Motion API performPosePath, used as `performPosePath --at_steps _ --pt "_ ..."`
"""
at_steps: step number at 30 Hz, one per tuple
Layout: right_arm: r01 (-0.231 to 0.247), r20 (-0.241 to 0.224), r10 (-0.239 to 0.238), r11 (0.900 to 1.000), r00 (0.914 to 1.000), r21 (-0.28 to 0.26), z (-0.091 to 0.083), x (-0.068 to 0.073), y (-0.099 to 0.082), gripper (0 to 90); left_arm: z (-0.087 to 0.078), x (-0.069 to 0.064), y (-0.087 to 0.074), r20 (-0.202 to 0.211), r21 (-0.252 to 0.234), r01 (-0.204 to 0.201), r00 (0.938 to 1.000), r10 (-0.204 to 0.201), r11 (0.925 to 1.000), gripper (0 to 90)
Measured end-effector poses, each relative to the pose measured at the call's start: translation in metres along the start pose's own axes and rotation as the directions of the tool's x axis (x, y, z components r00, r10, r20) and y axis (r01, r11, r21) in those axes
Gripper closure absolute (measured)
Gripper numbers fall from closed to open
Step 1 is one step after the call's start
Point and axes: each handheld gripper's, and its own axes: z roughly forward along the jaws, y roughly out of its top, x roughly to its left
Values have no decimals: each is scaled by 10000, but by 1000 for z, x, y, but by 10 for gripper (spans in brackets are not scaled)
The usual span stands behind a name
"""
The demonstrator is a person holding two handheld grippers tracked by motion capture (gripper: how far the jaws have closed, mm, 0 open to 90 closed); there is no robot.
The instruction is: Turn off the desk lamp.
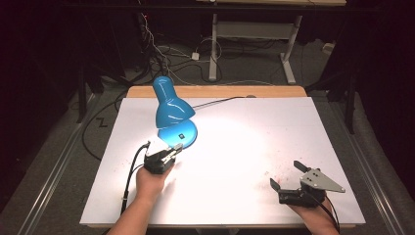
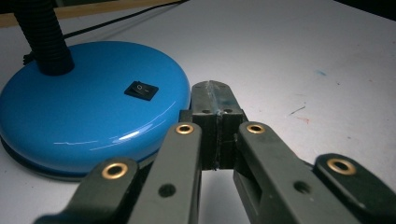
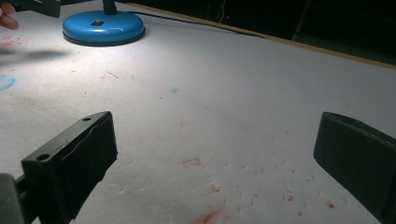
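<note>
One blue lamp [image 1: 173,115] stands at the table's [image 1: 235,147] far left, lit, shade tipped down toward its round base [image 2: 88,107]. Black rocker switch [image 2: 141,90] sits on top of the base, just fwd of the ribbed black neck [image 2: 44,39]; cord [image 1: 220,101] runs off toward the far edge. Left gripper [image 2: 215,95] is just beside the base's near rim, jaws clenched together w/ nothing between them (tips close to the rim, touching or not I can't tell). In the high view left gripper [image 1: 172,152] points at the base from the near side. Right gripper [image 1: 288,176] is well apart at the near right, jaws spread wide, nothing held, over the white sheet w/ reddish specks [image 3: 205,217].
</note>
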Motion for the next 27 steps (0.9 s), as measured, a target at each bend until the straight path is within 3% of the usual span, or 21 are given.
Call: performPosePath --at_steps 7,23,24,27 --pt "-90 10 90 9999 10000 -110 -1 -1 1 6 10 4 7 -45 31 88 10000 -88 10000 879" --pt "-66 17 67 9997 10000 -253 -4 1 3 5 27 4 11 -1007 193 -462 9938 479 9987 879" --pt "-37 6 37 9996 10000 -263 -4 1 3 6 29 4 12 -1126 327 -701 9909 734 9970 879" --pt "-34 7 34 9996 10000 -275 -4 1 3 5 31 6 13 -1239 344 -635 9900 673 9974 879"
